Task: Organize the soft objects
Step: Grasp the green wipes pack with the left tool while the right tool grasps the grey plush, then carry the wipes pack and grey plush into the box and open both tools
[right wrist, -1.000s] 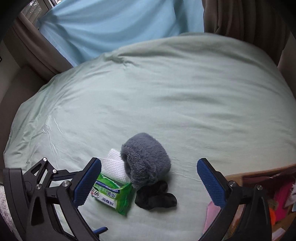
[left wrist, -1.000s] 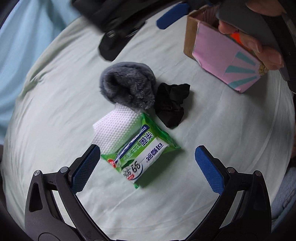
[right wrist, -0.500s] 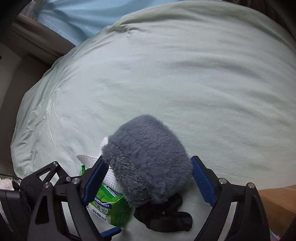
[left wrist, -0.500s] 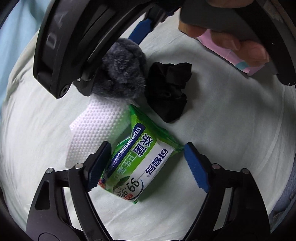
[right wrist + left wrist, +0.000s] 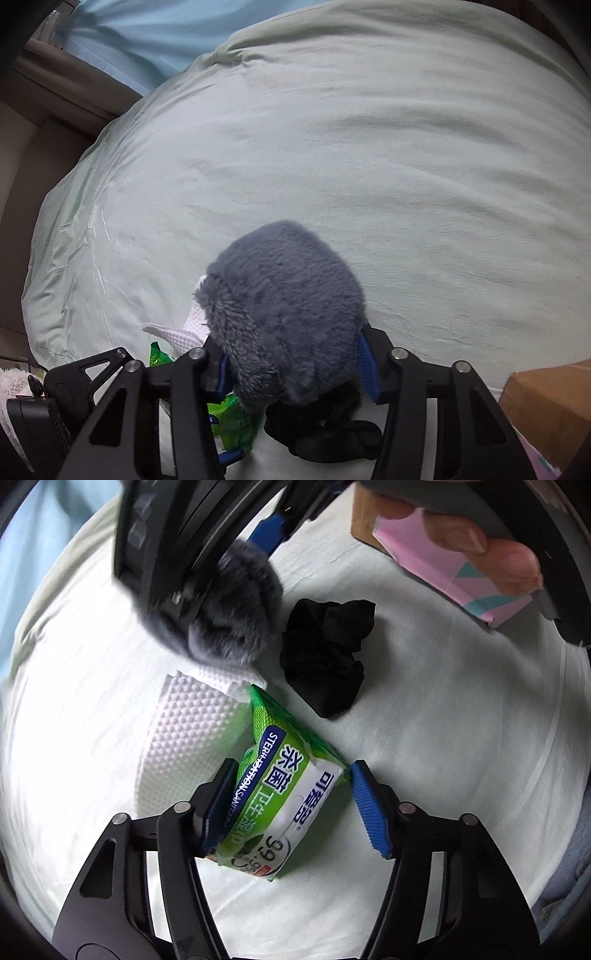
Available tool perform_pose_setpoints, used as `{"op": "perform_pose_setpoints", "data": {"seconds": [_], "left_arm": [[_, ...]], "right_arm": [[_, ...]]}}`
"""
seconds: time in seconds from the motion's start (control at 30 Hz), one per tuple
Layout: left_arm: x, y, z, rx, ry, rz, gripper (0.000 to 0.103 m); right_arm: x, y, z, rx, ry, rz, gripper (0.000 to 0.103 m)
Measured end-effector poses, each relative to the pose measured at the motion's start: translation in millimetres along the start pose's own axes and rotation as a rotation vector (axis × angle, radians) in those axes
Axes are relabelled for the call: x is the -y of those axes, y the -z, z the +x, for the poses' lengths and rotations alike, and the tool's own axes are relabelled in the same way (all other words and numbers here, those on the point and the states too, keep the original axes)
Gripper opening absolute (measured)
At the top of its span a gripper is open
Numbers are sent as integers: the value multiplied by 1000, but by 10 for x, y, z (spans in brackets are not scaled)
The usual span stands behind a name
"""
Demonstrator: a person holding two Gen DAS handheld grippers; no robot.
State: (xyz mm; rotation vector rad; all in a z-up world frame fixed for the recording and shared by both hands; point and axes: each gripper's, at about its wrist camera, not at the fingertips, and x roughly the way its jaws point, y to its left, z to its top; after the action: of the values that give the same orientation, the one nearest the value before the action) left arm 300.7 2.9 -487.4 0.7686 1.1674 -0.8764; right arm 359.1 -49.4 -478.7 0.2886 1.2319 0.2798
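Nothing is sorted yet: your left tongs (image 5: 291, 805) are closing around the wipes pack (image 5: 284, 797), right tongs (image 5: 295, 363) squeezing the grey plush (image 5: 284, 306); black cloth (image 5: 327, 657) waiting mid-bed (image 5: 332, 147).

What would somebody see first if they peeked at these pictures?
Probably the fuzzy grey bundle, sitting on the pale green bedcover with the right gripper jaws closing around it. Next, the bright green wipes packet between the left gripper jaws, beside a bumpy white cloth and a crumpled black sock.
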Motion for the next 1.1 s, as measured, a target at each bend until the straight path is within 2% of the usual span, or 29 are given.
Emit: {"op": "perform_pose_setpoints", "data": {"seconds": [0.07,0.17,0.57,0.77,0.9,1.1], "left_arm": [[-30,5,-53,2,4,-32,48],[-58,30,-153,11,-1,-81,46],[-67,157,-763,88,-37,-222,42],[48,330,-1341,140,-65,-334,42],[-13,447,-1790,188,-69,-403,42],[240,390,-2298,262,-80,-411,42]], "right_arm": [[4,-6,-82,18,0,16,49],[-11,4,-211,40,2,24,49],[-258,156,-821,131,12,15,49],[-486,335,-1396,201,14,23,49],[-668,475,-1876,249,26,27,49],[-731,725,-2573,314,49,78,48]]}}
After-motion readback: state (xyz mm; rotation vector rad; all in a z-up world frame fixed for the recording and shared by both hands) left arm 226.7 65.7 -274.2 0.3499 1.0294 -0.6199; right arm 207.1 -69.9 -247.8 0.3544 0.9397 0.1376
